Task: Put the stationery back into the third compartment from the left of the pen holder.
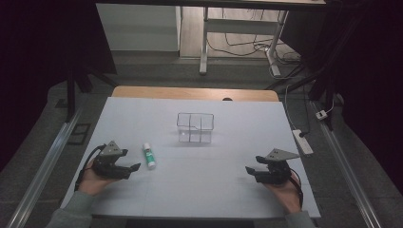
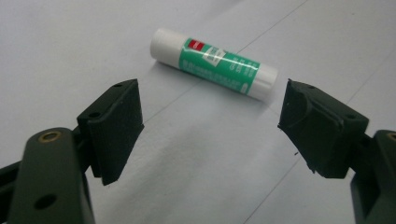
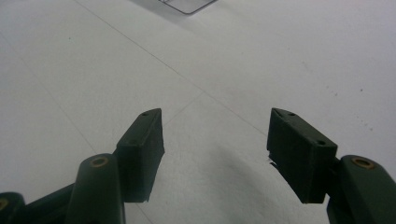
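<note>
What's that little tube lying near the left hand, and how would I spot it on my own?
Start at the white table and find the clear plastic organizer near its middle. Look down and left from it, toward the person's left tool: just beyond its open jaws lies a glue stick, on its side. It is the one coloured thing there, a white tube with a green label and a small red patch.

A clear plastic organizer [image 1: 195,127] with compartments is parked mid-table on the white sheet [image 1: 228,185], while a power strip [image 1: 302,141] and tangled cables [image 1: 247,45] are left on the floor behind.
</note>
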`<state>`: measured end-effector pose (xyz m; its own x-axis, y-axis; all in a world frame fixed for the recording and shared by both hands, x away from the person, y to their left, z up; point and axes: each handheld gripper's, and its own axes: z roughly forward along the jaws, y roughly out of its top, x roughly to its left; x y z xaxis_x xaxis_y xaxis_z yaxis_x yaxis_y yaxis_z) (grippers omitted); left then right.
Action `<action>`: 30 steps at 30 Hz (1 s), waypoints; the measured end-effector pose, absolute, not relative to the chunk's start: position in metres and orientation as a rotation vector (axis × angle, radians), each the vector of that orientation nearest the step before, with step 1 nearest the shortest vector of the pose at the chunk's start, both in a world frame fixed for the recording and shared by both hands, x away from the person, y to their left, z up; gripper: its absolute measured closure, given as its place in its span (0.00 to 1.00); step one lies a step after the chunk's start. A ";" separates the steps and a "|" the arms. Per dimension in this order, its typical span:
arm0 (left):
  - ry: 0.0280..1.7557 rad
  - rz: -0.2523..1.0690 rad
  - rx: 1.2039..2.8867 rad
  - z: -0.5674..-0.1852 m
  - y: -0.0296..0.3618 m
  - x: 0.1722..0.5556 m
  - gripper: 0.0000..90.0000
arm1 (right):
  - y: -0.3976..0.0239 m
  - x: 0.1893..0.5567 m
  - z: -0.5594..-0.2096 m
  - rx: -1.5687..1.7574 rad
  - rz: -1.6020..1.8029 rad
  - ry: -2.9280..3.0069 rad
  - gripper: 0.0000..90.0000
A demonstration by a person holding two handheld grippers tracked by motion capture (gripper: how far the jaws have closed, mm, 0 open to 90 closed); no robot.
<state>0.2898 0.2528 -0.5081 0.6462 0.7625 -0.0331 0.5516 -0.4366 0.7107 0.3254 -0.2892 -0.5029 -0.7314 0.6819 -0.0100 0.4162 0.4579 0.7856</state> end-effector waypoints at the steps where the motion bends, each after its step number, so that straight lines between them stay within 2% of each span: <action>1: 1.011 0.387 2.162 -0.506 0.252 0.291 0.25 | -0.289 0.325 -0.503 0.938 1.156 2.383 0.40; 9: 0.788 0.432 2.324 -0.482 0.244 0.304 0.27 | -0.292 0.326 -0.502 0.947 1.151 2.380 0.40; 15: 0.682 0.435 2.435 -0.476 0.237 0.317 0.28 | -0.291 0.327 -0.505 0.945 1.137 2.390 0.40; 20: 0.767 0.405 2.470 -0.475 0.230 0.331 0.28 | -0.290 0.327 -0.506 0.946 1.112 2.393 0.40; 28: 0.931 0.343 2.445 -0.469 0.223 0.345 0.28 | -0.291 0.327 -0.505 0.950 1.112 2.396 0.40; 30: 1.017 0.300 2.419 -0.468 0.222 0.350 0.27 | -0.291 0.327 -0.505 0.955 1.116 2.391 0.40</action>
<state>0.3505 0.2222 -0.4680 0.6976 0.7164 0.0104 0.6073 -0.5989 0.5220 0.3274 -0.2909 -0.5054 -0.7189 0.6949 -0.0170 0.4331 0.4670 0.7710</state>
